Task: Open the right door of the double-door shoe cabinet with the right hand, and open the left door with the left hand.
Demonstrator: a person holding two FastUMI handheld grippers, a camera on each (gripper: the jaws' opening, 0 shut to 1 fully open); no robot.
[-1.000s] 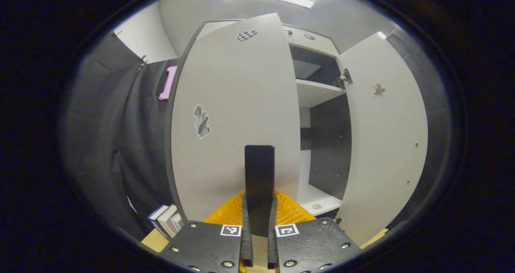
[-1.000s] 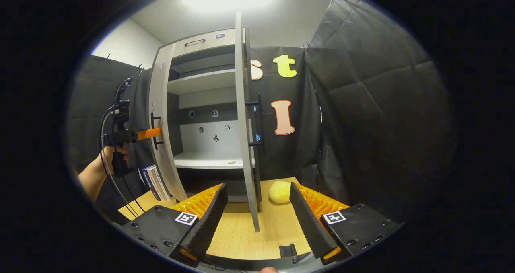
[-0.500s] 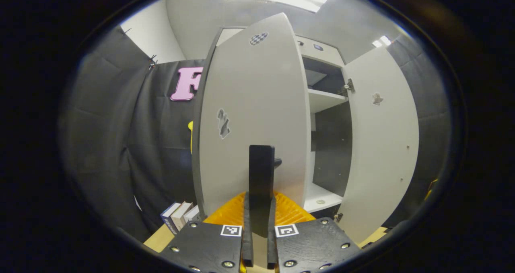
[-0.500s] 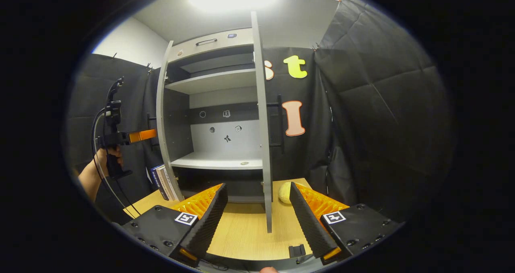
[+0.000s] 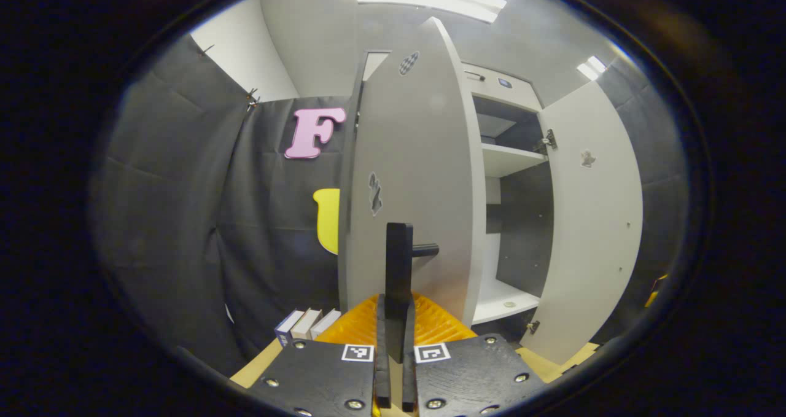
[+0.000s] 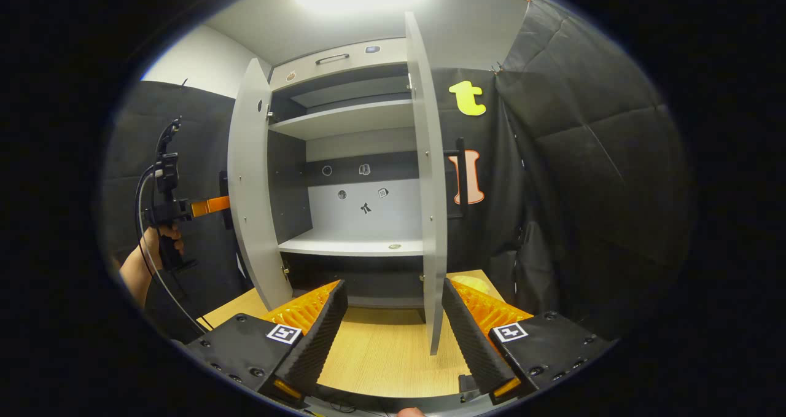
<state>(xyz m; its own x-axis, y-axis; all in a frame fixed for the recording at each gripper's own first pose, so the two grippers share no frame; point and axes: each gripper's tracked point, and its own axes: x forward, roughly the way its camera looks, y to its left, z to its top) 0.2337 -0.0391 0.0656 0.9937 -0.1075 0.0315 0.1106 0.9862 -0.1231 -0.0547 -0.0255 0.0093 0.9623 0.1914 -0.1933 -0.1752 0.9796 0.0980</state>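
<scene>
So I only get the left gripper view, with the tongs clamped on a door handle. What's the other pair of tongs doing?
Observer: The right tongs are open, holding nothing, facing the open right door.
Operator: Is anything on the far side of that door?
Observer: A yellow object lies on the table there, mostly hidden.
Operator: And who holds my tongs?
Observer: A hand grips the left tongs beside the left door.

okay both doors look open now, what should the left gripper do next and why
Probably let go: open the left gripper and back off the handle. Its fingers are clamped on the handle, and the left door already stands swung wide beside the right door, with the shelves exposed.
</scene>
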